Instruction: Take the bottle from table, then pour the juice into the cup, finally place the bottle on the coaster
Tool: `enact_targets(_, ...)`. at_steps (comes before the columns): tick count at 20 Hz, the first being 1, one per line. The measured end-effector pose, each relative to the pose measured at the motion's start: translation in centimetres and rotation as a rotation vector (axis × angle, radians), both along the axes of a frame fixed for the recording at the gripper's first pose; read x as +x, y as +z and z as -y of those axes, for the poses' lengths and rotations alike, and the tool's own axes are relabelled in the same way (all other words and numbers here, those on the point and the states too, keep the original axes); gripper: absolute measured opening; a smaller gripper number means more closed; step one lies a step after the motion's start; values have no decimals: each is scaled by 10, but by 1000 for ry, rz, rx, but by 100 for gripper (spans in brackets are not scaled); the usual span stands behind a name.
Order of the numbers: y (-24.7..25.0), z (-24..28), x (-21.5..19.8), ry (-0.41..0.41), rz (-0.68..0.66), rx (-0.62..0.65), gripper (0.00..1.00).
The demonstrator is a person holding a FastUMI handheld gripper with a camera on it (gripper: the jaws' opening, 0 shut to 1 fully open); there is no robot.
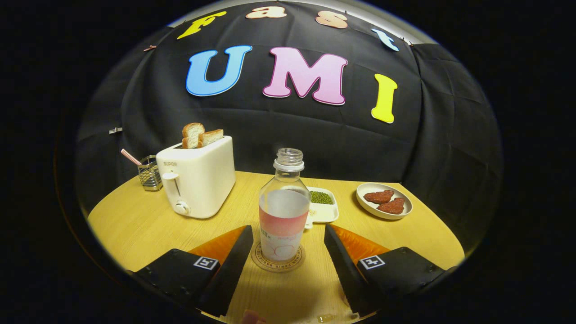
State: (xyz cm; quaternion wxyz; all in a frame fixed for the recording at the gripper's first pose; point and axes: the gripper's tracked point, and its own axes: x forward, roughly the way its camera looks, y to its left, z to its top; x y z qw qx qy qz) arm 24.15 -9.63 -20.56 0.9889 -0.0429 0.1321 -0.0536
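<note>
Gripper view: one bottle (283, 211) stood upright on one round coaster (277, 258), on the wooden table (135, 225), between the two fingers and slightly beyond their tips. Gripper (288, 238) held wide, jaws apart, neither finger touching the bottle, a clear gap on each side. Cap off, neck open; clear plastic with a pink-and-white label round the lower half.

Judged light to handle (little liquid could be made out through the label, so probably near empty, though not certain). Thin plastic, likely to dent under a hard squeeze; smooth wall, likely slippery, the label band perhaps giving more bite. Best taken round the labelled middle, below the shoulder, with the narrow neck left alone. Tall and narrow, so easily tipped by a sideways knock from a finger. With the bottle already seated on the coaster and the fingers off it, task judged at or near its end.

Counted: one bottle, one coaster, one white toaster (198, 177) far left with two bread slices (200, 136) standing in it. One wire holder (150, 172) further left, holding one striped straw (130, 157). One white dish of green beans (321, 204) just behind the bottle. One oval plate (383, 211) far right, carrying two reddish-brown pieces (386, 201). A cup could not be picked out with certainty.
</note>
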Motion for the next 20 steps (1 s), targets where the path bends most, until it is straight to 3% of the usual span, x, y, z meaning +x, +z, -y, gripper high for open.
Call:
enact_targets(12, 179, -28, -109, 51, 230, -24, 97)
enact_targets(20, 246, -66, -193, 85, 344, 42, 97)
